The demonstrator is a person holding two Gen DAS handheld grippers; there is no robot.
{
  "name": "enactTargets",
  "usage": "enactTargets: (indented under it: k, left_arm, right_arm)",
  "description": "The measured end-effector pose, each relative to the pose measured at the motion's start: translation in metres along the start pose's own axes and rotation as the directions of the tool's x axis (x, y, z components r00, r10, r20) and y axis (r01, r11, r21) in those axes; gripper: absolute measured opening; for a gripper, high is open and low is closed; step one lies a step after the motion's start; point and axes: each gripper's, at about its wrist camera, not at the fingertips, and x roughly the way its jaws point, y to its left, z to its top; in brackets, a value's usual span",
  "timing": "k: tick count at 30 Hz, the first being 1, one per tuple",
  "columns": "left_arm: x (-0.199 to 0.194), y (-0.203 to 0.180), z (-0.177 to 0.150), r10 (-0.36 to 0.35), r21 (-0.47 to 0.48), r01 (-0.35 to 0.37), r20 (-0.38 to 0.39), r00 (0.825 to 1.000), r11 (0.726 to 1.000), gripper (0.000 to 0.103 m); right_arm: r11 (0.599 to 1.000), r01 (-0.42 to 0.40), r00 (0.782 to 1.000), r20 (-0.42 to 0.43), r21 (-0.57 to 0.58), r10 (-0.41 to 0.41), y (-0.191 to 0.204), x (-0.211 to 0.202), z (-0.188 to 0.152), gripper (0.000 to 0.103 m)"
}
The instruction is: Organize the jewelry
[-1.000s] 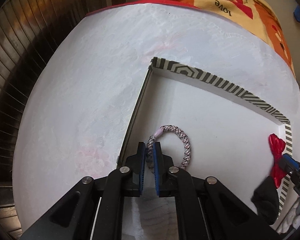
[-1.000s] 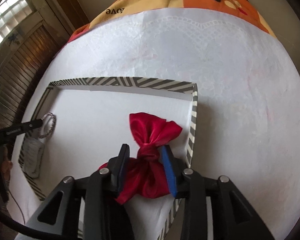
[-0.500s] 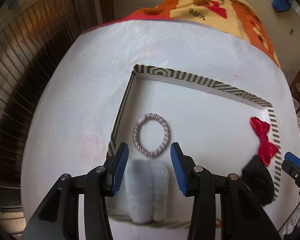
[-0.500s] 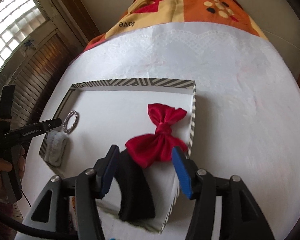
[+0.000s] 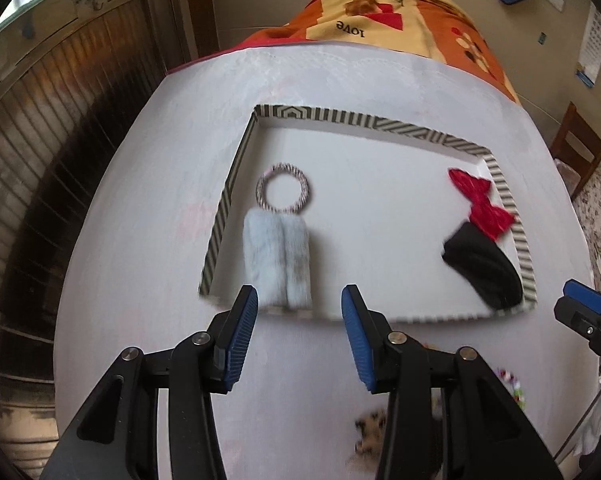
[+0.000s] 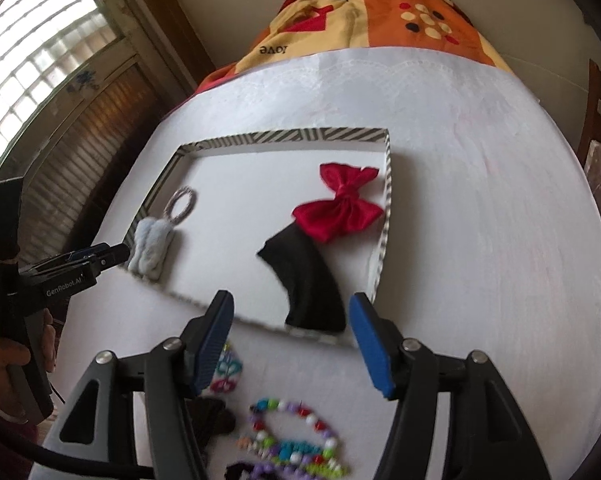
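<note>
- Our left gripper (image 5: 299, 320) hangs with its jaws wide apart and empty, above the near rim of the striped tray (image 5: 372, 122).
- Our right gripper (image 6: 290, 330) has its jaws opening, nothing between them; the black piece (image 6: 306, 280) lies just beyond, inside the tray.
- Already in the tray: a braided ring (image 5: 283, 193) touching a pale fluffy piece (image 5: 278, 258) along the left wall, and a red bow (image 6: 342, 208) overlapping the black piece by the right wall.
- Not yet sorted, on the table (image 6: 480, 200) near us: a beaded bracelet (image 6: 296, 432) and a small colourful clip (image 6: 226, 374), blurred.
- We judge the bracelet light, limp and slippery; pinching across one strand of beads looks safest, as a loose grip could let it slide.
- The tray's middle is bare, giving room to set things down; its low walls need clearing on the way in.
</note>
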Motion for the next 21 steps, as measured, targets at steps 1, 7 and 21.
enactTargets:
  k: [1, 7, 21]
  left_arm:
    - [-0.004, 0.000, -0.005, 0.004, 0.008, -0.004, 0.004, 1.000, 1.000, 0.036]
    - [-0.025, 0.000, -0.031, -0.001, 0.026, 0.001, 0.013, 1.000, 1.000, 0.036]
    - [-0.048, -0.003, -0.075, -0.015, 0.075, 0.014, 0.014, 1.000, 0.997, 0.036]
  right_arm:
    - [1.000, 0.011, 1.000, 0.000, -0.011, -0.011, 0.004, -0.004, -0.006, 0.063]
    - [0.999, 0.023, 1.000, -0.001, -0.028, -0.023, 0.017, -0.023, -0.038, 0.064]
    - [0.999, 0.048, 0.999, -0.006, -0.003, -0.048, 0.025, -0.046, -0.089, 0.064]
